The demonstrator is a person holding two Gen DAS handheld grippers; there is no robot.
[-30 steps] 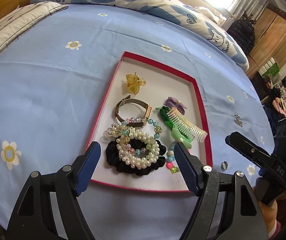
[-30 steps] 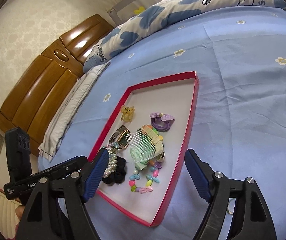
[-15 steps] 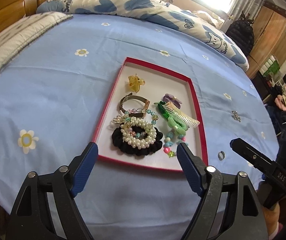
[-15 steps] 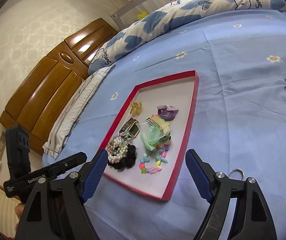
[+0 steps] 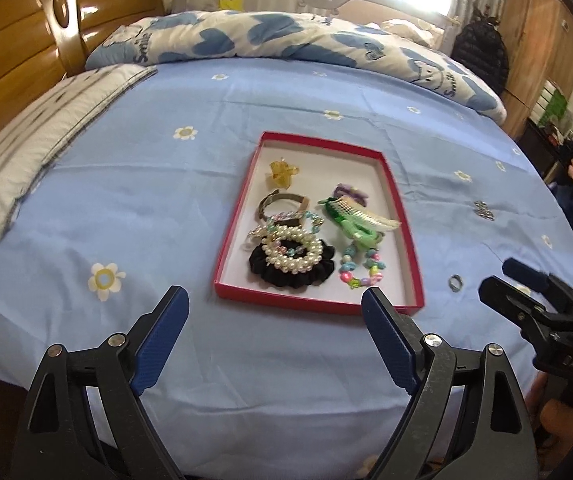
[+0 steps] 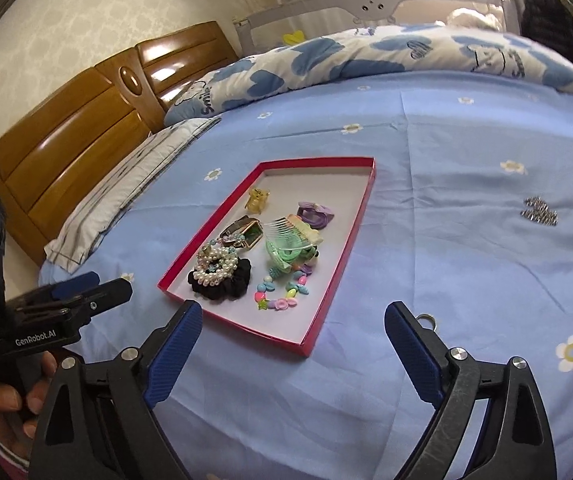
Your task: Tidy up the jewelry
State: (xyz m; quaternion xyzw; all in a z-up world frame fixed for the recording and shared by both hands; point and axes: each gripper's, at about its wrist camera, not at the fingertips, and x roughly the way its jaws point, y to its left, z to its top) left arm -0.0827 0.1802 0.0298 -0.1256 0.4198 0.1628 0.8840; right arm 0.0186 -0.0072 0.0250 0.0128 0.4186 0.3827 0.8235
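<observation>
A red-rimmed tray (image 5: 396,200) (image 6: 350,236) lies on the blue bedsheet. It holds a pearl bracelet (image 5: 291,251) on a black scrunchie (image 5: 290,274), a watch (image 5: 282,202), a yellow clip (image 5: 282,172), a green comb (image 5: 356,220), a coloured bead bracelet (image 5: 360,270) and a purple tie (image 5: 349,193). A small ring (image 5: 455,282) (image 6: 427,321) lies on the sheet right of the tray. A sparkly piece (image 5: 483,210) (image 6: 539,210) lies farther right. My left gripper (image 5: 276,334) is open and empty, short of the tray's near edge. My right gripper (image 6: 293,344) is open and empty near the tray's near corner.
A blue-and-white duvet (image 5: 286,40) lies across the far side of the bed. A striped pillow (image 5: 42,132) lies at the left by the wooden headboard (image 5: 18,52). A wardrobe (image 5: 542,52) stands at the far right.
Both grippers have pulled back and up from the tray, which now looks smaller and farther away. Both stay open and empty. The jewelry has not moved.
</observation>
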